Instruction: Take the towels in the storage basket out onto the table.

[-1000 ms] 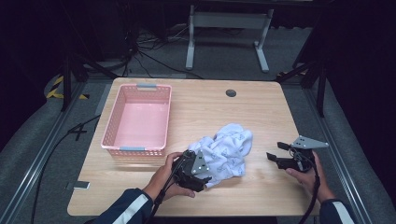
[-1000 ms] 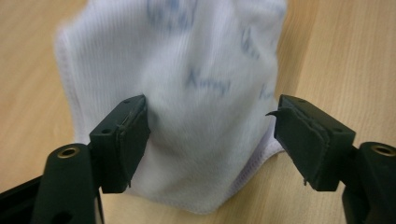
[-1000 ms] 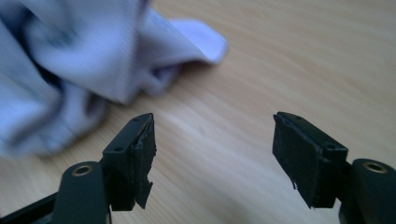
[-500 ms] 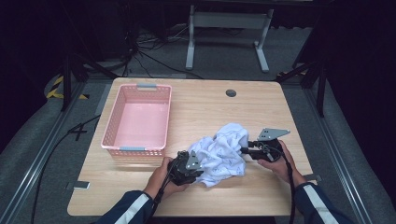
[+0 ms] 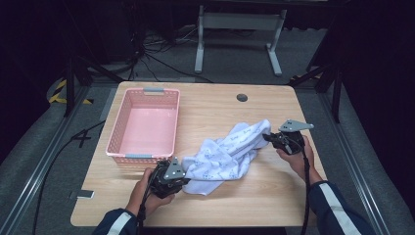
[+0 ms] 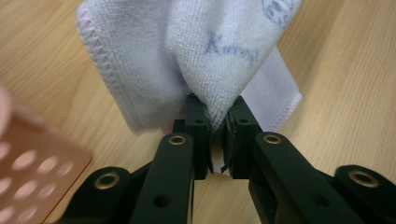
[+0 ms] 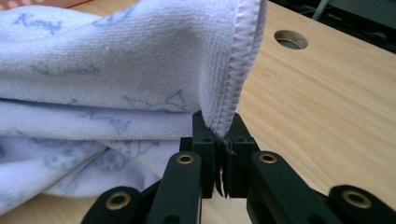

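Note:
A white towel (image 5: pixel 230 152) with pale blue print lies stretched slantwise across the wooden table (image 5: pixel 274 196). My left gripper (image 5: pixel 183 172), at the towel's near left end, has just been closing its jaws on it. In the left gripper view the pads pinch a fold of the towel (image 6: pixel 205 51) at the left gripper (image 6: pixel 217 121). My right gripper (image 5: pixel 269 137) holds the far right end. In the right gripper view the right gripper (image 7: pixel 223 133) is shut on the stitched hem of the towel (image 7: pixel 116 70).
A pink plastic basket (image 5: pixel 144 125) stands at the table's left, just beyond my left hand. A round cable hole (image 5: pixel 242 97) sits near the far edge. Bare wood lies in front of the towel and to its right.
Both grippers have closed on the towel. The right came in to the towel's right end and the left drew leftward. The crumpled heap is now pulled into a long slanted band.

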The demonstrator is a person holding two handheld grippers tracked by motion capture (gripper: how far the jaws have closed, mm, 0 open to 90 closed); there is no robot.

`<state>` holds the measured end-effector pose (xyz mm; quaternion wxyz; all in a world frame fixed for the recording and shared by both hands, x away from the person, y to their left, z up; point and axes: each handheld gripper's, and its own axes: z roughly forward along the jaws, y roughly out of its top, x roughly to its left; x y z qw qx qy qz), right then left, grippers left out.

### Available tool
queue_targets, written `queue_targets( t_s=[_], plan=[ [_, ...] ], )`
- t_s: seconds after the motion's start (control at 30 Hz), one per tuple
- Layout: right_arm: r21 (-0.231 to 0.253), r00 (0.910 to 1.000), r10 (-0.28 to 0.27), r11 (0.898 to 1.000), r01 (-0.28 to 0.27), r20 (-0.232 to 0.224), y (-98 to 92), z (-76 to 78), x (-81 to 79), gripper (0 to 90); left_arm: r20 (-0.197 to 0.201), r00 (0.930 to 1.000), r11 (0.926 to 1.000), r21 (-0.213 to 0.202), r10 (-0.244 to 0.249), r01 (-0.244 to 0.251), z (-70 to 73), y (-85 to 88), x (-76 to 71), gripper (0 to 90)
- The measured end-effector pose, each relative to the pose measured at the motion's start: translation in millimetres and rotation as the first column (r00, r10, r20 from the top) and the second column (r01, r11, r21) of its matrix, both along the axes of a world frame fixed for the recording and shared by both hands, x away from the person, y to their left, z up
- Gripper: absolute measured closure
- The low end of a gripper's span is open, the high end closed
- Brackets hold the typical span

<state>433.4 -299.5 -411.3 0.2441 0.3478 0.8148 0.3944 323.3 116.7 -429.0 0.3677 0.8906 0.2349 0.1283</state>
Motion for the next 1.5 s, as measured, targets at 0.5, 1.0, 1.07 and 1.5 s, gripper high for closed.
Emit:
queue_targets(
  t_s=[0.5, 1.0, 1.07, 1.5],
  plan=[
    [-0.102, 0.9508, -0.307, 0.945, 0.310, 0.045, -26.1, 10.3, 40.5, 86.5, -0.041, 0.9947, 0.9952, 0.032, 0.094, -0.093, -6.3, 51.8, -12.7, 86.7],
    [-0.158, 0.9425, -0.334, 0.930, 0.332, 0.013, -41.0, 11.4, 25.5, 48.2, 0.014, 0.9981, 0.9955, -0.074, 0.060, -0.059, 6.6, 30.0, -23.5, 60.1],
    [-0.098, 0.9661, -0.258, 0.961, 0.258, 0.012, -39.0, 20.6, 14.9, 52.3, 0.016, 0.9996, 0.9942, -0.105, -0.024, 0.025, 10.9, 20.7, -28.5, 49.8],
    [-0.122, 0.9335, 0.327, 0.931, -0.345, -0.147, 15.6, -10.8, -41.7, 62.0, -0.048, 0.9900, 0.9886, 0.065, -0.133, 0.136, -20.0, -34.2, -8.1, 44.6]
  ],
)
